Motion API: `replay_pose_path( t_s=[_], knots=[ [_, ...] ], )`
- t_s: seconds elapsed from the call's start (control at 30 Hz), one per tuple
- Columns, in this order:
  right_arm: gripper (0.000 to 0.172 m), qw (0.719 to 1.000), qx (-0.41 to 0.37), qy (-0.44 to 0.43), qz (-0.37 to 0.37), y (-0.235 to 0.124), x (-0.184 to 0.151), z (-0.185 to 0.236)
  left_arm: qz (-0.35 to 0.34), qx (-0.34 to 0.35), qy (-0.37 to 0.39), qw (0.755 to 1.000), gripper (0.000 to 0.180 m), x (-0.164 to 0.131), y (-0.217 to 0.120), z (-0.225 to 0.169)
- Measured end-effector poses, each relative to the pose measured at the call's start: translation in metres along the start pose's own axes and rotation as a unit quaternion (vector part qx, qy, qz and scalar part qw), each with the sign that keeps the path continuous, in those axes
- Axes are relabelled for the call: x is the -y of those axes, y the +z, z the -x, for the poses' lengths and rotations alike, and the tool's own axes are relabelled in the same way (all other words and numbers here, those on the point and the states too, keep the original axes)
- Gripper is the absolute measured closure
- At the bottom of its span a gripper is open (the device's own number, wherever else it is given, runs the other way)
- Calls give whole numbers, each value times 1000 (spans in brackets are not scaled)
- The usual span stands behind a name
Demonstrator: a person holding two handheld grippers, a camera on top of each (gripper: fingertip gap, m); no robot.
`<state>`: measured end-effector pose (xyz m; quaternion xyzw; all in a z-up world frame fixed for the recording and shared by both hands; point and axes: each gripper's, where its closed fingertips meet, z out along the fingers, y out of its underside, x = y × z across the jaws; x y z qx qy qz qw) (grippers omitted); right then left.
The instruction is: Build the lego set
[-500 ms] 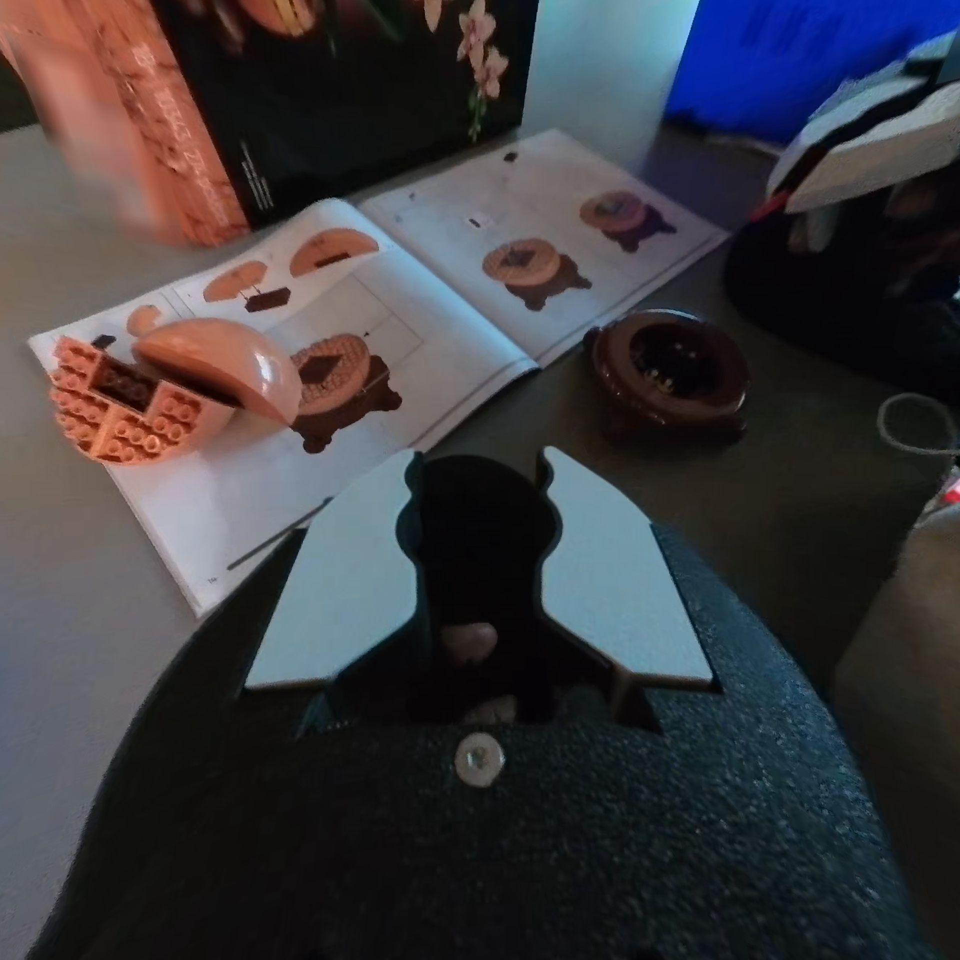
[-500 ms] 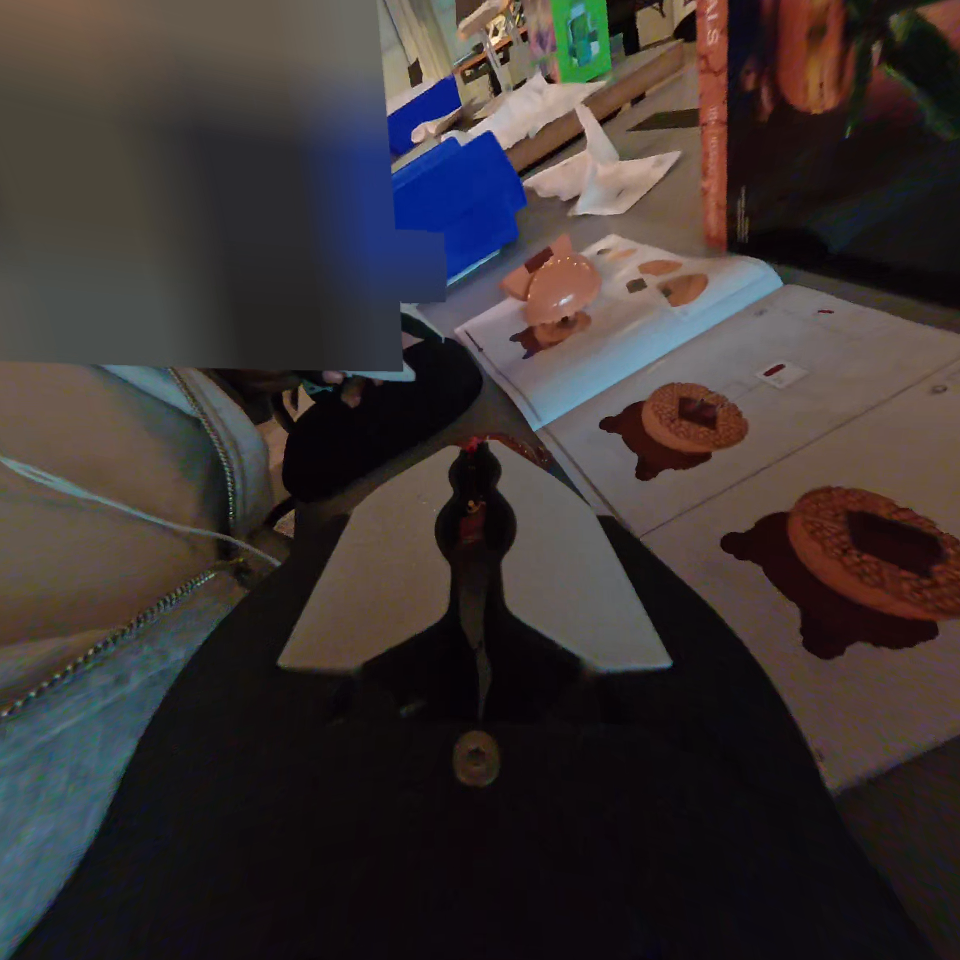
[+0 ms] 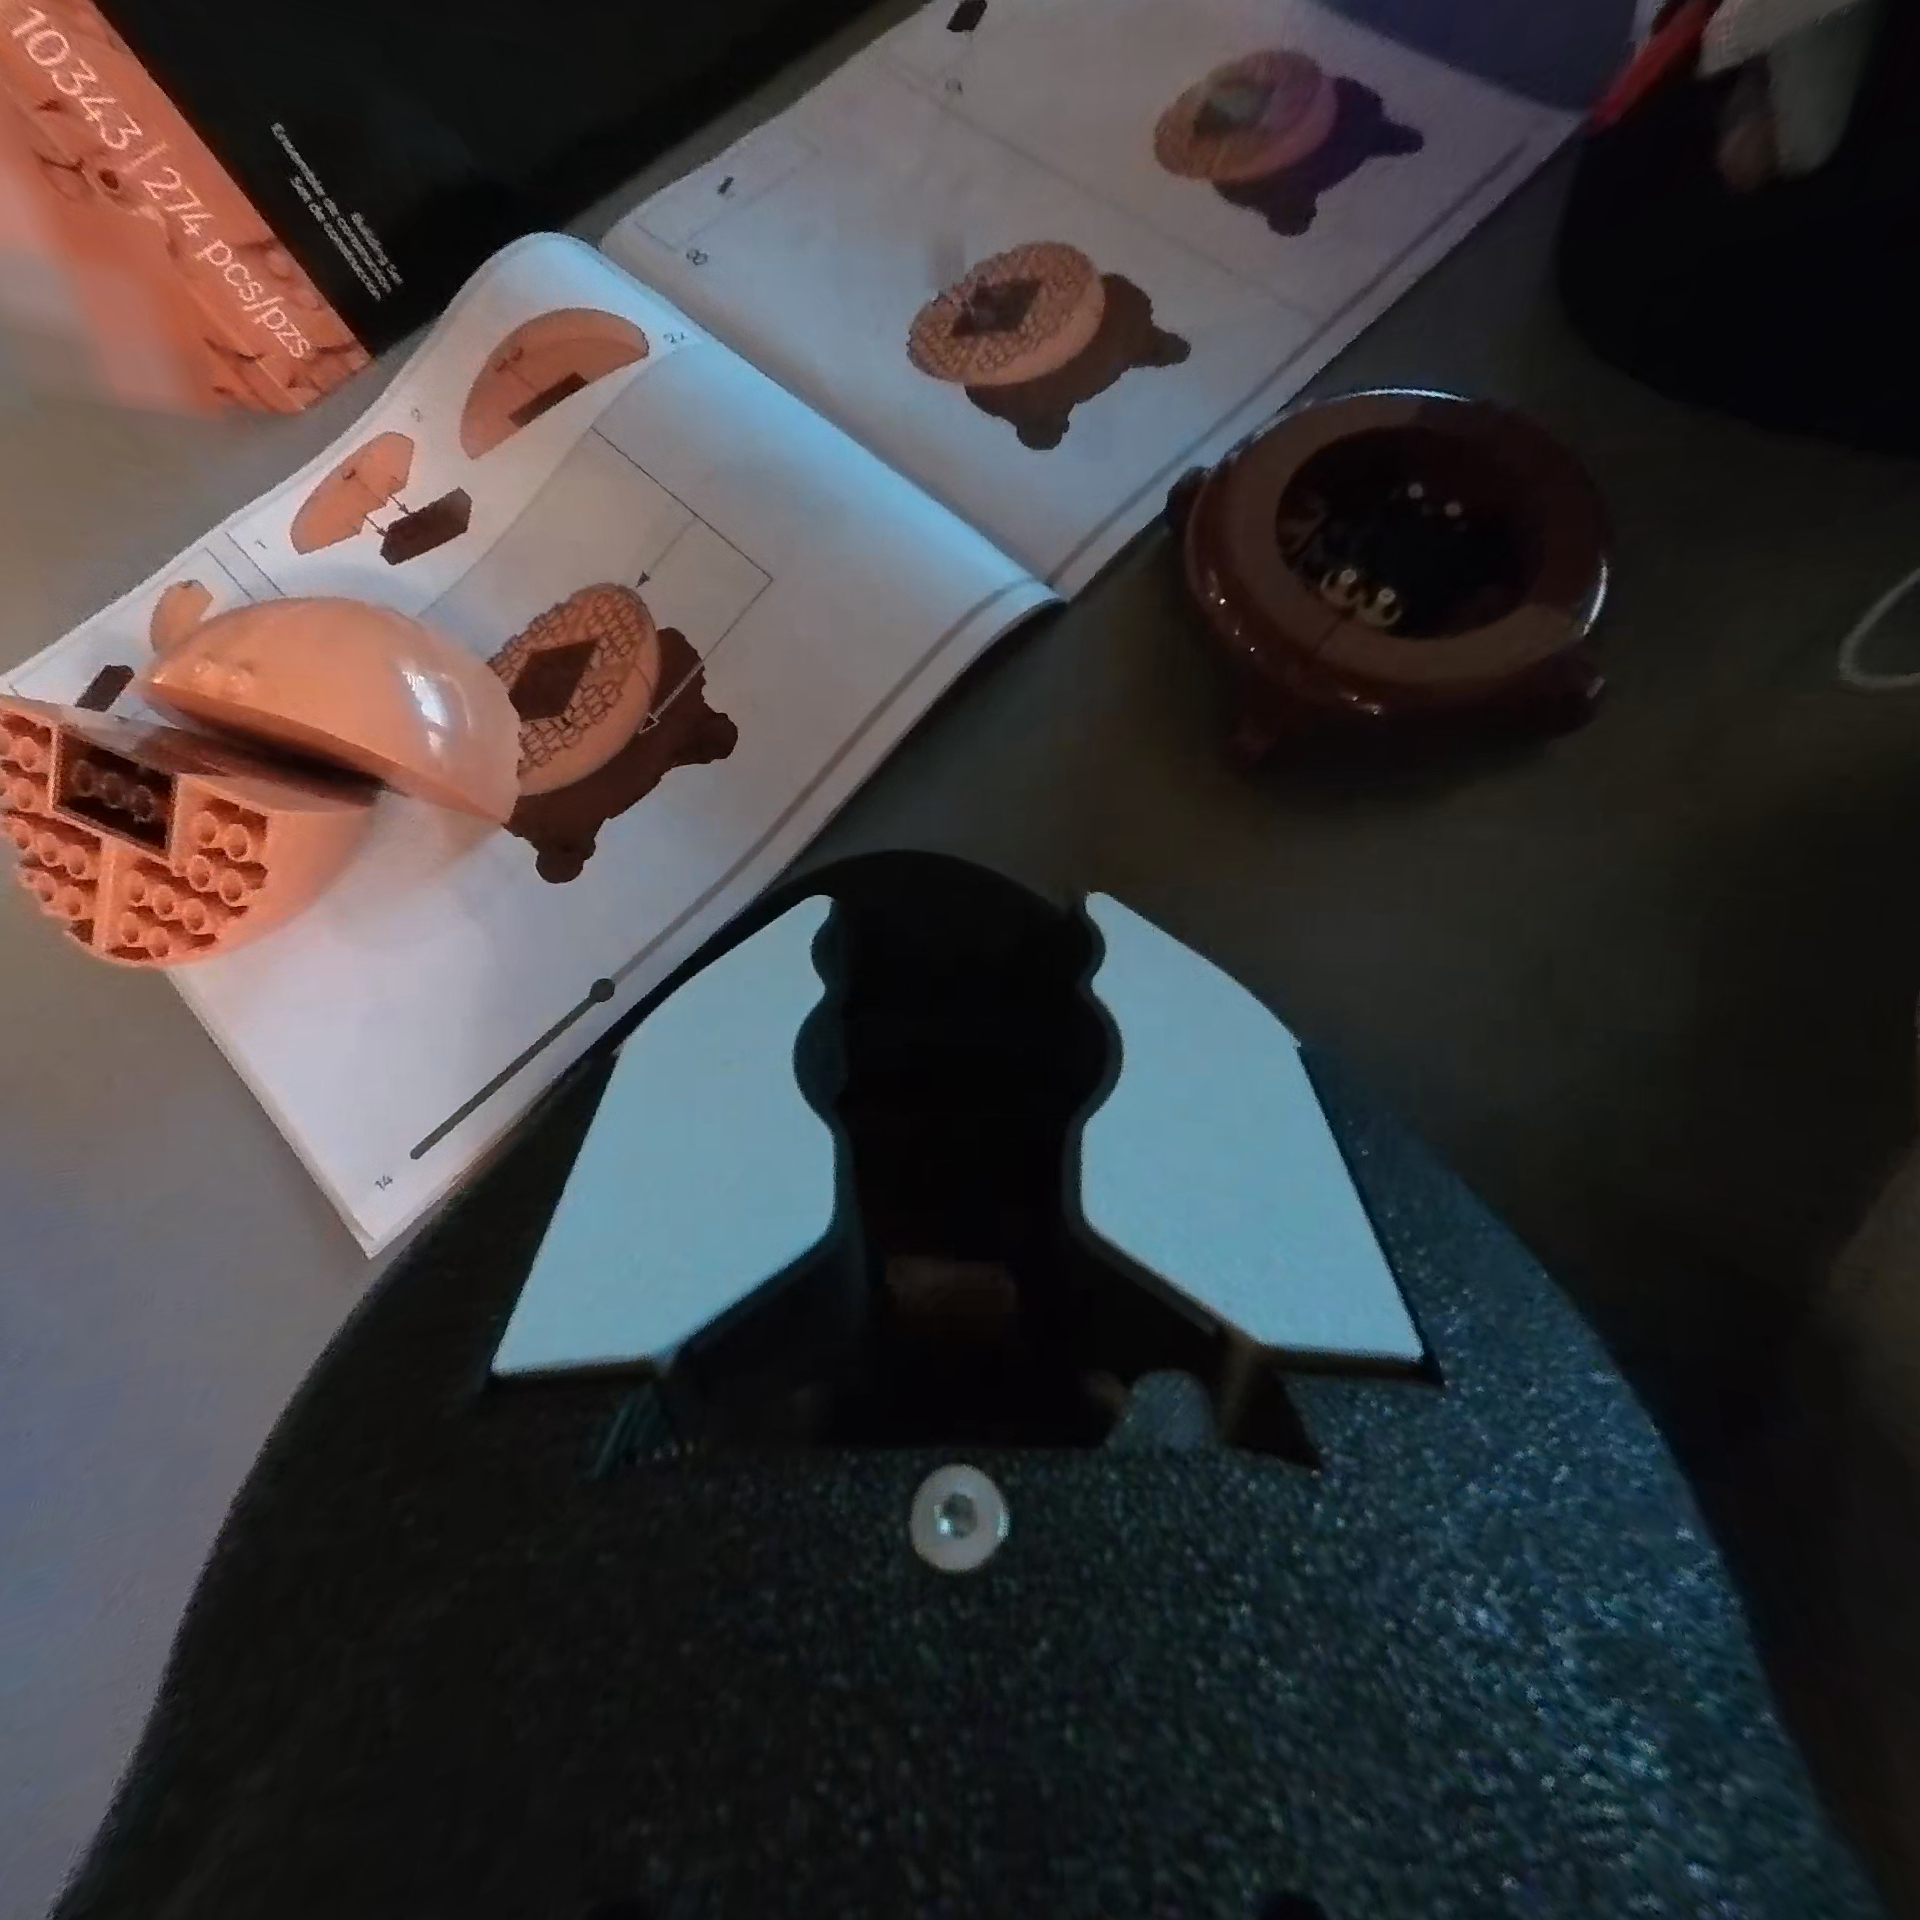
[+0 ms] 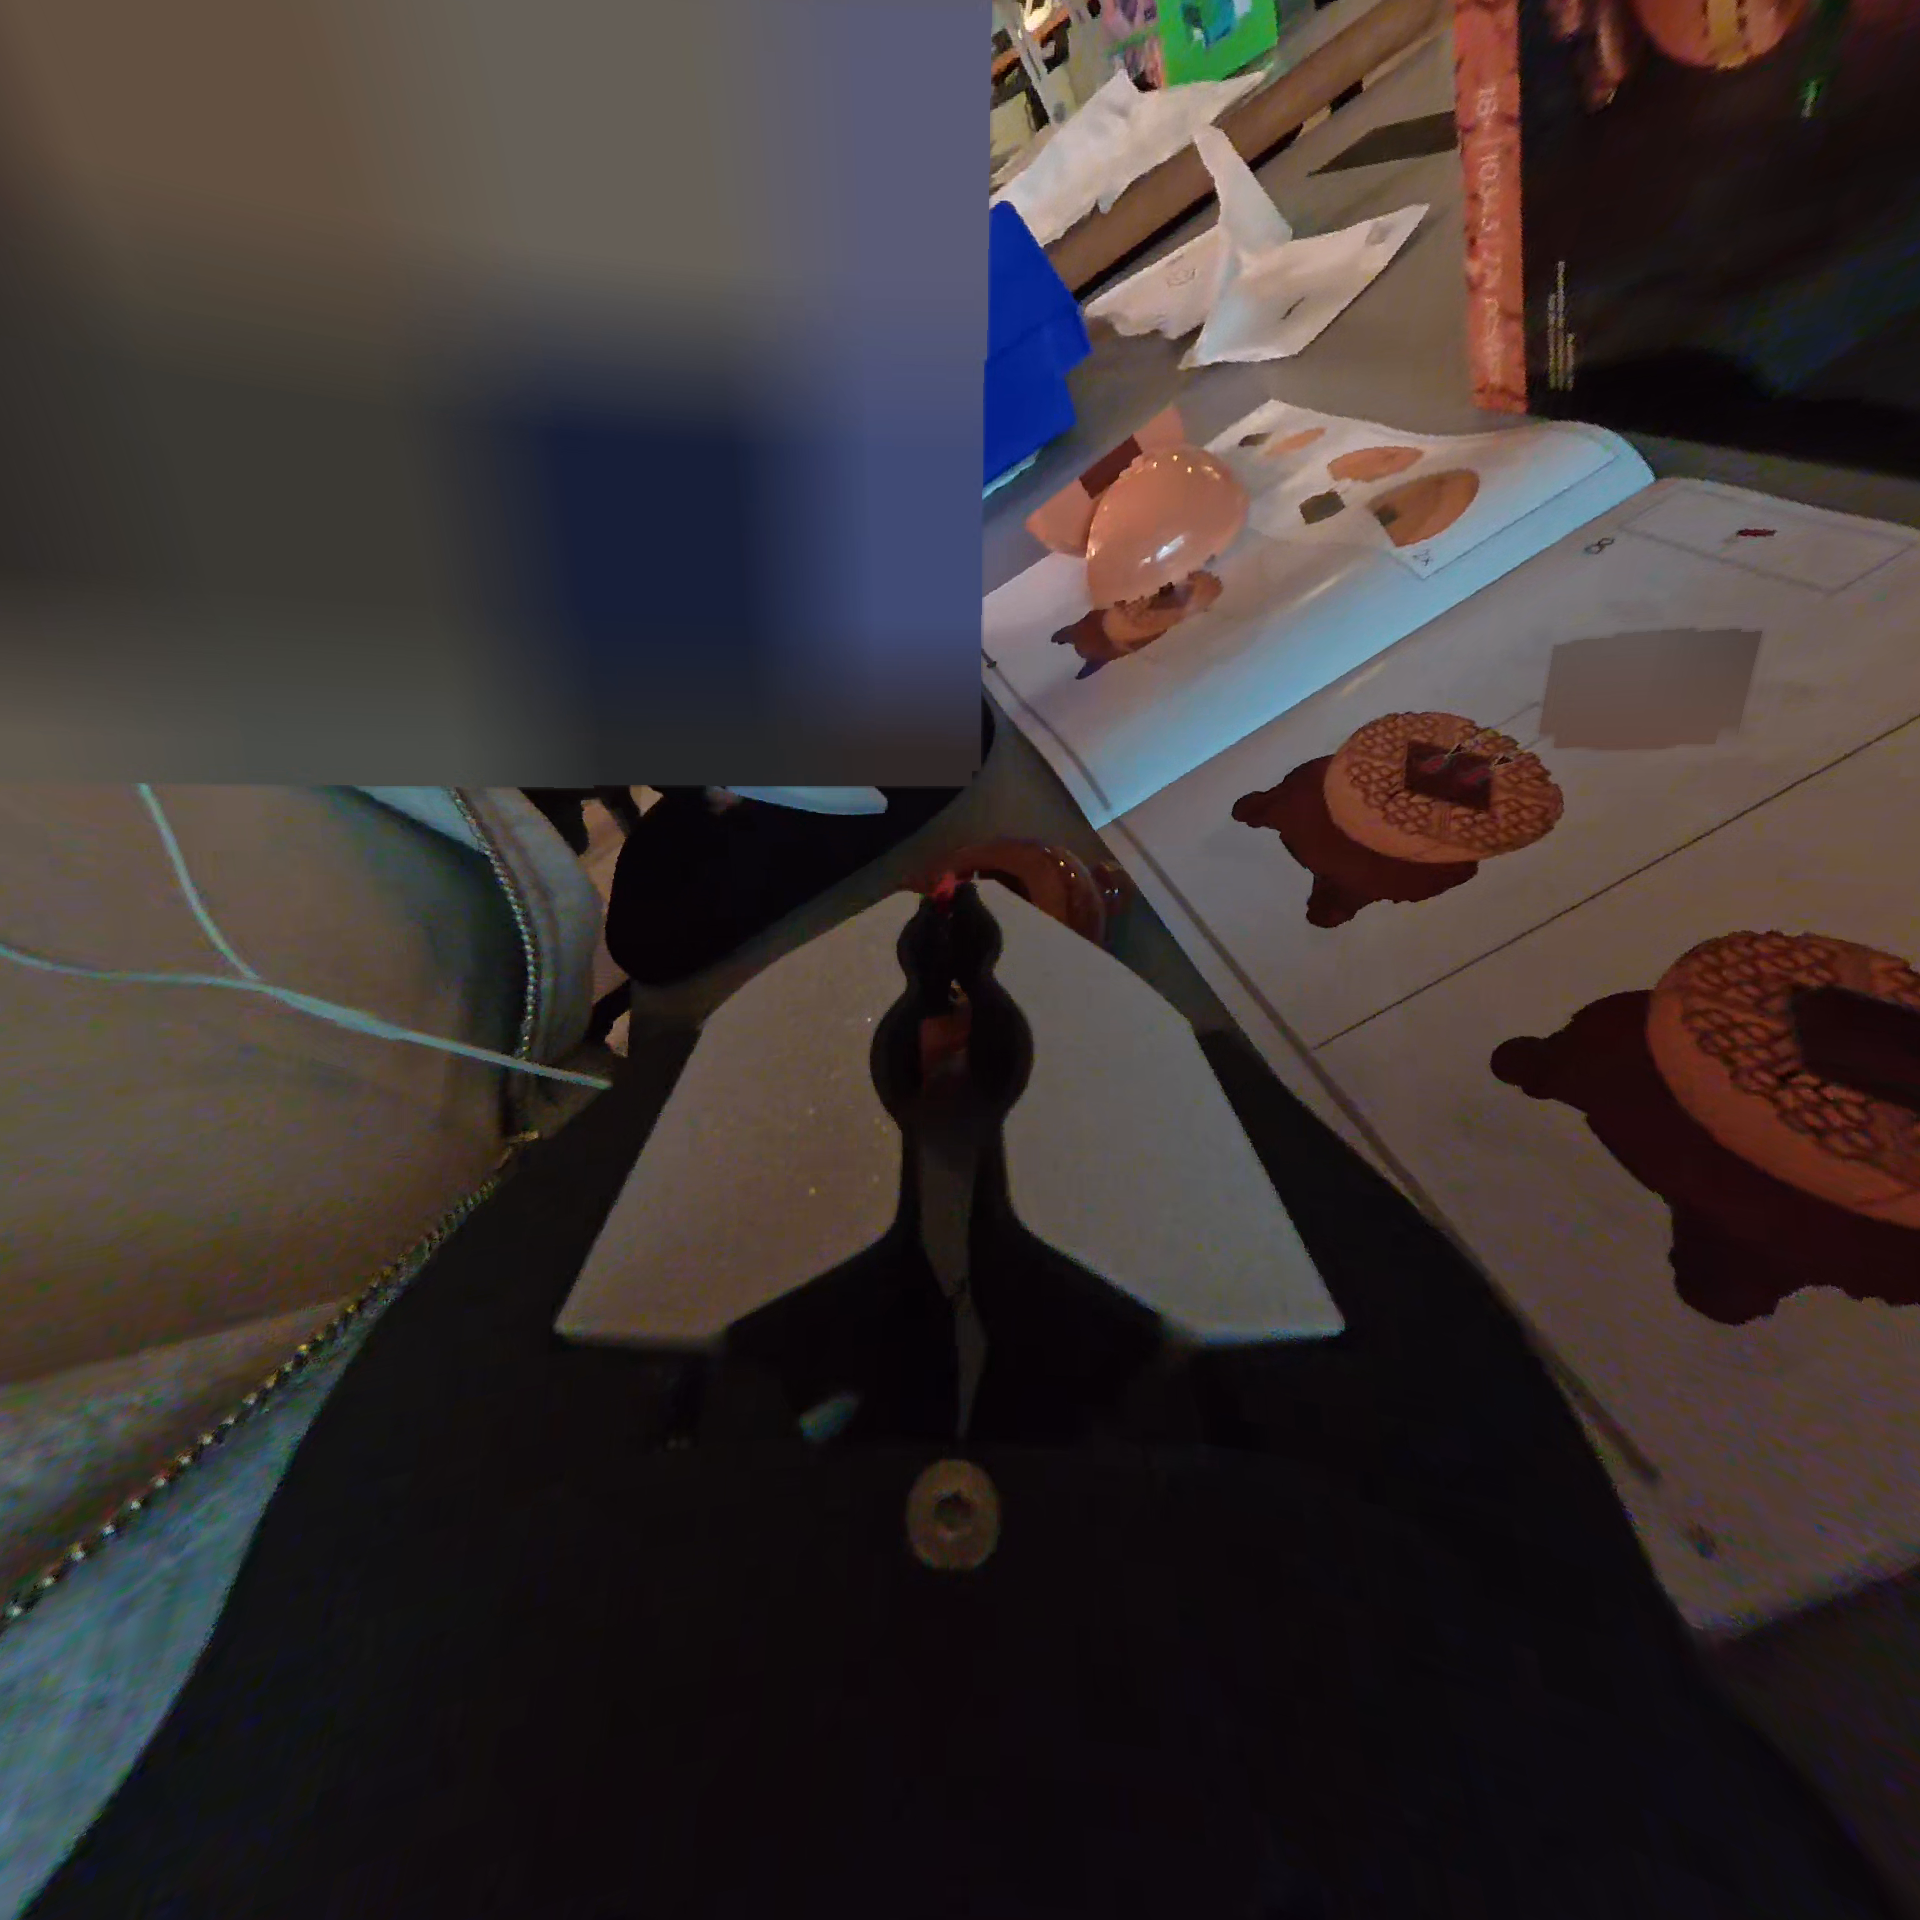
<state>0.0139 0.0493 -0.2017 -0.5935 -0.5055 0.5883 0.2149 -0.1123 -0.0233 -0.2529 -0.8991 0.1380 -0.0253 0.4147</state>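
The left gripper hangs over the grey table with its jaws apart and bare. The right gripper has its jaws closed on a tiny red piece. Just beyond both stands a glossy, round dark-brown brick pot, hollow inside. An open instruction booklet lies behind it, carrying a smooth peach dome on a studded peach round plate. Farthest stands a dark printed box.

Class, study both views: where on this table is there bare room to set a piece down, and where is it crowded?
Bare grey table lies between the open booklet, the brown round base and the left gripper. The booklet's left page is crowded by the pink domed assembly and box.
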Motion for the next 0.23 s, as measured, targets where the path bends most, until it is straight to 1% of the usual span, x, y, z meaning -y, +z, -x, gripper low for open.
replay_pose_path(
  t_s=[0.13,0.23],
  knots=[
    [170,1000,-7,-7,25,5,-6,-1,3,-8,-10,1000,140,0,0,0],
    [170,999,-13,-4,30,6,-7,-2,2,-14,-18,1000,140,0,0,0]
  ],
)
